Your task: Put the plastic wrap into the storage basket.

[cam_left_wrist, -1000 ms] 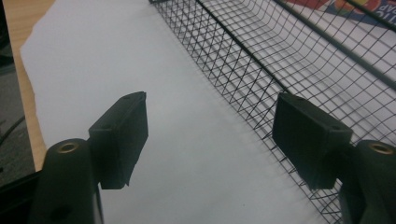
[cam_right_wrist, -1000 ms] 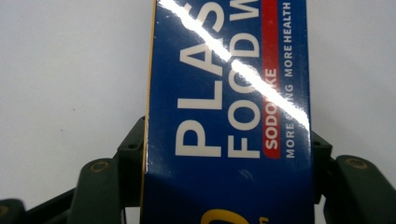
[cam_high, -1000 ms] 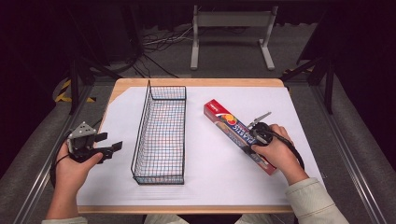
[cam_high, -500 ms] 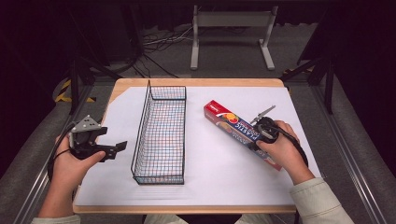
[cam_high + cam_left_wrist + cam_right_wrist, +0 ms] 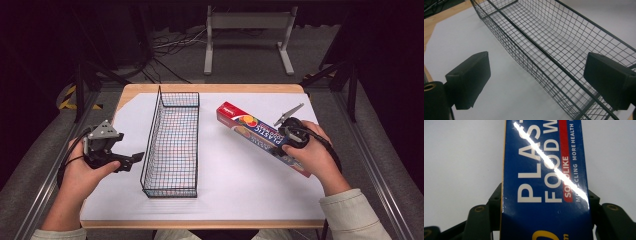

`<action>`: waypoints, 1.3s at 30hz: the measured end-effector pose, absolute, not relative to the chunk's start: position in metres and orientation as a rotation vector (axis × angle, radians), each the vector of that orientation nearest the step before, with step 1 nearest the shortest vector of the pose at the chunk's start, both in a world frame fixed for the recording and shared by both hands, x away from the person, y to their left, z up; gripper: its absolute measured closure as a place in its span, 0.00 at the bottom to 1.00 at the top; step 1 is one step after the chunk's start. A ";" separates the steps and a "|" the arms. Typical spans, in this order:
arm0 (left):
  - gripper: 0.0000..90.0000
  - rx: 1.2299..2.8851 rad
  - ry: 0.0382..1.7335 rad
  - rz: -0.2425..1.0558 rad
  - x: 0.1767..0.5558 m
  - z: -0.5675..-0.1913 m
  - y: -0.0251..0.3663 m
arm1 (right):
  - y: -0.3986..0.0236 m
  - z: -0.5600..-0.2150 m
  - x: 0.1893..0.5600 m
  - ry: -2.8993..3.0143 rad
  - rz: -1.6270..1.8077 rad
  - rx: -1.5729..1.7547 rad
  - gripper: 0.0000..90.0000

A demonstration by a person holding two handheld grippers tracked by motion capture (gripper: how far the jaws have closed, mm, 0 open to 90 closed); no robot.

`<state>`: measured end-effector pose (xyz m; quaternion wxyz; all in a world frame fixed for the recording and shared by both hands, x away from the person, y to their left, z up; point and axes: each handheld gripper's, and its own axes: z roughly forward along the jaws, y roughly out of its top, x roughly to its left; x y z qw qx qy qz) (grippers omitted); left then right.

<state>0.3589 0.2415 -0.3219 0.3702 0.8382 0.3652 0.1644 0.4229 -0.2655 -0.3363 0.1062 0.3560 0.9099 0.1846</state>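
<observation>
A long blue and red plastic food wrap box (image 5: 250,127) lies at an angle on the right of the white sheet. My right gripper (image 5: 291,141) sits on the box's near half. In the right gripper view its jaws press against both long sides of the box (image 5: 544,170), so the right gripper (image 5: 544,212) is shut on it. A black wire basket (image 5: 150,135) stands empty in the middle. My left gripper (image 5: 129,161) hovers just left of the basket's near end, open with nothing held. In the left gripper view (image 5: 536,80) the basket's wall (image 5: 564,45) runs between the jaws farther off.
The white sheet (image 5: 240,185) covers most of a wooden table (image 5: 210,88). Dark floor, cables and a metal stand (image 5: 247,22) lie beyond the table's far edge. Metal rails run along both sides.
My left gripper has drifted a little forward and right, toward the basket. My right hand has shifted slightly right along the box, which lies where it was.
</observation>
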 end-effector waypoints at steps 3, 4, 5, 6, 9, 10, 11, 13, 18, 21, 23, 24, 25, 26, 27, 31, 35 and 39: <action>0.08 2.170 0.889 0.424 0.359 -0.318 0.235 | -0.266 -0.327 0.421 2.691 0.578 1.028 0.45; 0.07 2.173 0.884 0.423 0.359 -0.318 0.234 | -0.266 -0.324 0.421 2.695 0.584 1.019 0.45; 0.06 2.177 0.865 0.420 0.360 -0.317 0.233 | -0.266 -0.322 0.421 2.700 0.588 1.014 0.45; 0.05 2.181 0.848 0.411 0.359 -0.315 0.232 | -0.266 -0.320 0.420 2.704 0.591 1.008 0.45; 0.04 2.173 0.833 0.402 0.360 -0.314 0.230 | -0.265 -0.312 0.419 2.722 0.598 0.956 0.45; 0.04 2.186 0.814 0.396 0.360 -0.312 0.228 | -0.265 -0.309 0.419 2.733 0.604 0.936 0.44; 0.04 2.186 0.814 0.396 0.360 -0.312 0.228 | -0.265 -0.309 0.419 2.733 0.604 0.936 0.44; 0.04 2.209 0.803 0.401 0.360 -0.311 0.223 | -0.264 -0.304 0.418 2.742 0.607 0.900 0.44; 0.05 2.251 0.732 0.409 0.360 -0.305 0.212 | -0.258 -0.292 0.415 2.774 0.624 0.799 0.45; 0.06 2.263 0.686 0.398 0.360 -0.300 0.205 | -0.253 -0.285 0.413 2.799 0.641 0.741 0.45; 0.10 2.282 0.656 0.376 0.360 -0.296 0.200 | -0.249 -0.281 0.411 2.814 0.650 0.693 0.44; 0.10 2.289 0.647 0.386 0.360 -0.294 0.198 | -0.247 -0.279 0.410 2.821 0.647 0.671 0.44; 0.10 2.293 0.643 0.386 0.360 -0.293 0.197 | -0.245 -0.277 0.410 2.828 0.648 0.652 0.44; 0.10 2.298 0.631 0.383 0.360 -0.292 0.194 | -0.244 -0.276 0.409 2.832 0.650 0.643 0.44; 0.10 2.302 0.620 0.380 0.359 -0.290 0.192 | -0.242 -0.275 0.408 2.844 0.653 0.622 0.44; 0.10 2.327 0.571 0.376 0.359 -0.283 0.182 | -0.232 -0.269 0.405 2.872 0.641 0.557 0.44; 0.10 2.348 0.529 0.371 0.358 -0.277 0.174 | -0.228 -0.266 0.404 2.890 0.642 0.530 0.44; 0.10 2.376 0.461 0.361 0.357 -0.269 0.160 | -0.218 -0.263 0.401 2.923 0.646 0.478 0.44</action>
